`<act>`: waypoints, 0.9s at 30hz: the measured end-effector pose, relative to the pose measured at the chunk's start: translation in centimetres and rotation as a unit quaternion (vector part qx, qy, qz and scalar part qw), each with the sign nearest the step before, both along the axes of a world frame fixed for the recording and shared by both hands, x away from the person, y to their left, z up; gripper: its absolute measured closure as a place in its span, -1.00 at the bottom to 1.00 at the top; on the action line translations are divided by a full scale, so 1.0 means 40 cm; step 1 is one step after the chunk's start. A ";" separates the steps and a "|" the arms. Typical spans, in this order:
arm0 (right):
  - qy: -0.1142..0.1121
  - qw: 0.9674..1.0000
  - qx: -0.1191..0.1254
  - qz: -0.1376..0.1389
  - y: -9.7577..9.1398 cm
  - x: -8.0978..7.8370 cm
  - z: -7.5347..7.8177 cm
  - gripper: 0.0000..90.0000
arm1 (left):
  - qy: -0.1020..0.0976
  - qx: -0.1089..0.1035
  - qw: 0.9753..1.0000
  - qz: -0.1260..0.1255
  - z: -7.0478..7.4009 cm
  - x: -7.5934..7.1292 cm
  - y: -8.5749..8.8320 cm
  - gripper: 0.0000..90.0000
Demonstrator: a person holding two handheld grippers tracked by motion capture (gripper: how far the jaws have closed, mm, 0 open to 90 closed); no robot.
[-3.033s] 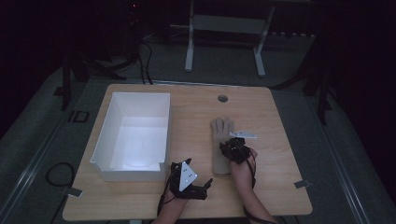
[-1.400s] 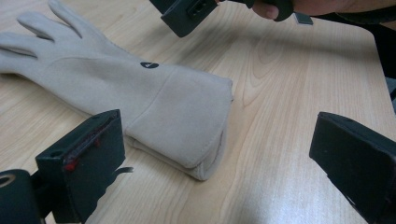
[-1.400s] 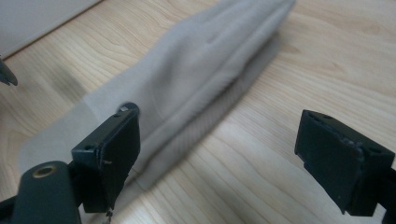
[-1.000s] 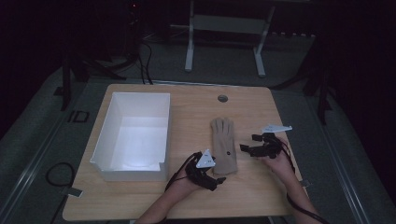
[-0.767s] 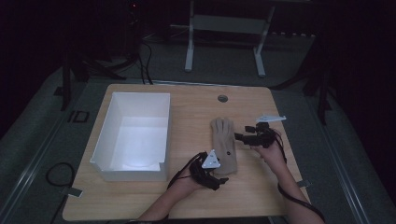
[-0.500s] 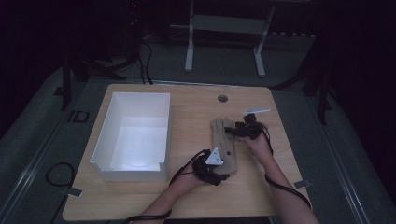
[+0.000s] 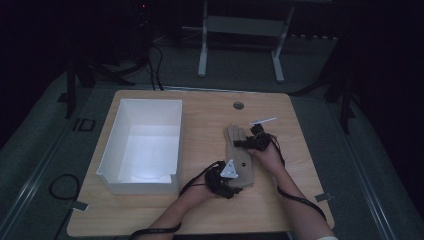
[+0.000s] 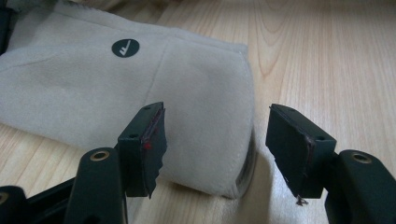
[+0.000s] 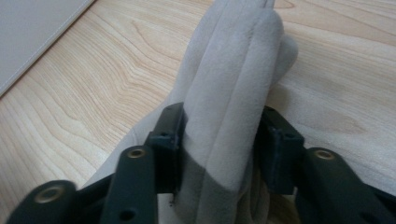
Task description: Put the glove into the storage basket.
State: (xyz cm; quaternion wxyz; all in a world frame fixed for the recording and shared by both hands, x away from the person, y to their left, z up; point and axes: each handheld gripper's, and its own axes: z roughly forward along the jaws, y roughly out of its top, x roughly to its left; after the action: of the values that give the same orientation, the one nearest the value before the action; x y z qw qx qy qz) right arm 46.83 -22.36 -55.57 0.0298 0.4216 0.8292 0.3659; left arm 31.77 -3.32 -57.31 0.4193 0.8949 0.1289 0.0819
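The glove [image 7: 239, 159], long axis running away from the person on the table [image 7: 200, 210], is pinched at its bunched fingers by the just-closing right claw [image 9: 219, 144], its cuff straddled, unpressed, by the spread left claw [image 8: 215, 140].

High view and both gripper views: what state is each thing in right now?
Glove: flat on the table, its finger end bunched upward.
Right gripper: fingers have just been closing, now pressed on the glove's bunched finger part.
Left gripper: fingers apart, astride the cuff corner, not pressing.
White box: open on top, nothing inside.
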 end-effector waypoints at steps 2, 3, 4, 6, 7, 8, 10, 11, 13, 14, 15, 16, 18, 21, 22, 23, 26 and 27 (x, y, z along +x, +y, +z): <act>-0.004 1.000 -0.002 0.001 0.002 -0.002 0.000 0.29 | -0.012 0.007 1.000 -0.004 -0.003 -0.005 0.000 -0.17; -0.003 1.000 -0.003 0.000 0.003 -0.003 0.001 0.30 | -0.017 0.009 1.000 -0.008 -0.004 -0.008 0.000 -0.18; -0.005 1.000 -0.004 0.001 0.004 -0.003 0.001 0.30 | -0.020 0.008 1.000 -0.009 -0.007 -0.010 -0.001 -0.21; -0.004 1.000 -0.003 0.000 0.003 -0.004 0.001 0.31 | -0.027 0.009 1.000 -0.010 -0.010 -0.012 -0.002 -0.22; -0.005 1.000 -0.003 0.001 0.003 -0.004 0.001 0.31 | -0.028 0.008 1.000 -0.011 -0.011 -0.013 -0.002 -0.22; -0.006 1.000 -0.004 0.002 0.003 -0.004 0.001 0.31 | -0.028 0.006 1.000 -0.009 -0.011 -0.013 -0.002 -0.22; -0.008 1.000 -0.006 0.002 0.005 -0.005 0.002 0.33 | -0.030 0.010 0.999 -0.005 -0.010 -0.011 -0.002 -0.15; -0.011 1.000 -0.008 0.004 0.006 -0.005 0.003 0.34 | -0.035 0.013 0.999 0.002 -0.007 -0.009 -0.001 -0.06; -0.010 1.000 -0.007 0.003 0.007 -0.006 0.004 0.37 | -0.039 0.019 0.999 0.010 -0.004 -0.003 -0.002 0.21; -0.011 1.000 -0.006 0.003 0.008 -0.007 0.004 0.38 | -0.043 0.022 0.999 0.016 -0.003 -0.001 -0.002 0.35; -0.010 1.000 -0.004 0.002 0.007 -0.007 0.004 0.39 | -0.039 0.022 0.999 0.026 0.001 0.006 -0.001 0.52; -0.004 1.000 0.003 0.000 0.005 -0.006 0.003 0.40 | -0.032 0.019 0.999 0.028 0.003 0.011 0.001 0.65; -0.001 1.000 0.009 -0.001 0.001 -0.004 0.002 0.42 | -0.016 0.012 0.999 0.035 0.007 0.018 0.002 0.72; 0.004 1.000 0.020 -0.001 -0.007 -0.003 0.005 0.44 | 0.000 0.015 0.999 0.039 0.014 0.022 0.003 0.80; 0.004 1.000 0.020 0.000 -0.008 -0.003 0.007 0.45 | 0.005 0.016 0.999 0.038 0.018 0.024 0.003 0.80; 0.006 1.000 0.022 0.001 -0.009 -0.003 0.010 0.46 | 0.007 0.018 0.999 0.038 0.021 0.024 0.003 0.81; 0.004 1.000 0.027 0.002 -0.015 -0.005 0.021 0.46 | 0.010 0.024 0.999 0.036 0.032 0.025 0.000 0.81; 0.002 0.999 0.032 0.003 -0.017 -0.006 0.025 0.46 | 0.008 0.027 0.999 0.035 0.037 0.024 -0.002 0.81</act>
State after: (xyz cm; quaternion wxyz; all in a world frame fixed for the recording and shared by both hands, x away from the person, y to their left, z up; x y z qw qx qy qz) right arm 46.59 -23.05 -54.55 0.0133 0.4209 0.8183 0.3911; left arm 32.72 -3.41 -55.85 0.3904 0.9016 0.1615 0.0933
